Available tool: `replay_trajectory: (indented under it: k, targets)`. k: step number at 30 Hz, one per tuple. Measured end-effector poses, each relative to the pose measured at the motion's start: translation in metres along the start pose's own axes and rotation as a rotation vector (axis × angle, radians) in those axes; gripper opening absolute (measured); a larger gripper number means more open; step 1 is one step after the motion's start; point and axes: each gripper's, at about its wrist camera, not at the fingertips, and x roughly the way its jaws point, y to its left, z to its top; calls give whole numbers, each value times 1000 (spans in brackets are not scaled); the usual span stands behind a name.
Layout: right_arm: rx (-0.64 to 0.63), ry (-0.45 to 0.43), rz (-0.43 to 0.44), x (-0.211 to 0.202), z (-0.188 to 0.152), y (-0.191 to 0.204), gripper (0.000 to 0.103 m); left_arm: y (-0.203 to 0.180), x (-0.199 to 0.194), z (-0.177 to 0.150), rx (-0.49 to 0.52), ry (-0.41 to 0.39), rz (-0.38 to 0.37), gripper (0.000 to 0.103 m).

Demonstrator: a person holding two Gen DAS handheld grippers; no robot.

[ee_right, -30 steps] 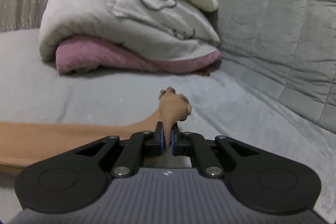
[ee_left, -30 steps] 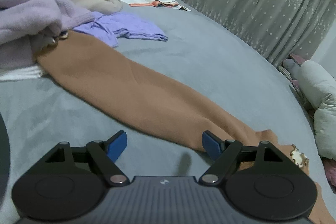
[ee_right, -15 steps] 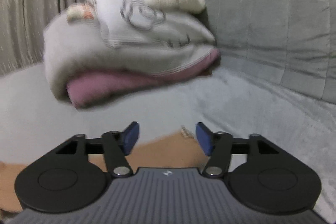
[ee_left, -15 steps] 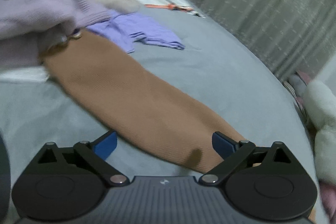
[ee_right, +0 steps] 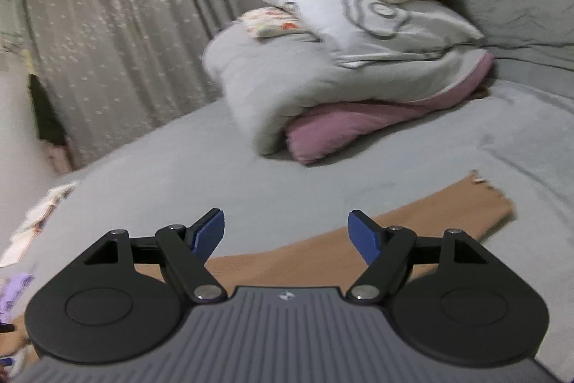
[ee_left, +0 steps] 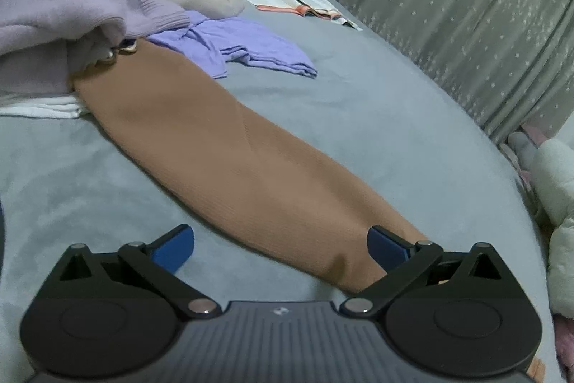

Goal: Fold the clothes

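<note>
- The long tan ribbed-knit garment (ee_left: 229, 153) is lying stretched flat in a narrow band across the grey-blue velvety bed cover (ee_left: 376, 103); its far end is tucking under a heap of lilac and white knitwear (ee_left: 61, 20), and its near end is passing beneath the left gripper (ee_left: 280, 248).
- In the right wrist view the same garment's other end (ee_right: 477, 207) is lying flat on the cover, ragged at the corner, with small pale trims showing there.
- Judged handling: the fabric is looking light, soft and limp, with no stiffness of its own; it is likely to sag and stretch when lifted, and the plush cover may be dragging on it.
- Judged hold: pinching a doubled edge at the end corners is appearing soundest, one tong per corner; a hold at mid-length would probably be letting both ends droop.
- The left gripper's jaws are opening, standing very wide; the garment is lying between and under them, not pinched.
- The right gripper (ee_right: 287, 236) is also opening, moderately wide, gripping nothing; the garment is lying below it.
- A pale purple thin garment (ee_left: 251, 49) is lying just beside the tan one.
- A folded grey and pink quilt with a pillow (ee_right: 340, 78) is sitting well apart.
</note>
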Motion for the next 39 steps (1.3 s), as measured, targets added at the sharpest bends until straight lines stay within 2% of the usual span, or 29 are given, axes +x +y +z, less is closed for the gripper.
replay_trajectory:
  k: [1,2,3,5,6,8,10,12,15,20,24,26,28,29,31,32,33,37,39]
  targets:
    - [-20,-1,19,-1,-1,9,77,0,1,0,3,-2,1,101]
    - [-41,-2,41,-2,-2,17,77,-2,2,0,35,-16,20,93]
    - [-59,-2,62,-4,-4,24,77,-3,3,1,63,-25,46,69]
    - [-96,-3,91,-7,-7,37,77,1,6,5,91,-32,73,45]
    - [-116,-3,101,-9,-9,44,77,6,9,9,89,-30,71,28]
    - [-146,-2,100,-12,-12,52,77,14,12,14,82,-26,67,13]
    - [-159,3,110,-13,-13,59,77,45,16,31,-73,12,-15,7]
    - [-169,7,124,-15,-14,63,77,59,14,37,-139,6,-31,5]
    - [-184,1,123,-19,-16,68,77,69,8,45,-168,-30,-45,2]
    - [-180,-2,126,-19,-15,63,77,71,-14,60,-143,-170,-21,2]
    - [-122,9,124,-18,-12,52,77,91,-17,67,-221,-199,-29,2]
    - [-94,15,123,-18,-11,46,77,93,-11,63,-230,-101,-49,2]
    - [-79,22,119,-13,-10,41,77,88,-17,60,-241,-60,-61,3]
    - [-78,23,119,-12,-9,41,77,86,-20,58,-246,-41,-67,8]
    - [-81,27,121,-11,-10,42,77,83,-25,56,-265,-13,-81,36]
    - [-85,30,125,-10,-11,43,77,81,-28,54,-292,2,-72,70]
    - [-88,33,127,-9,-12,45,77,80,-32,52,-319,18,-61,81]
    - [-107,49,141,-6,-17,53,77,76,-36,48,-361,34,-59,81]
    - [-110,52,145,-5,-18,55,77,77,-27,46,-360,21,-25,81]
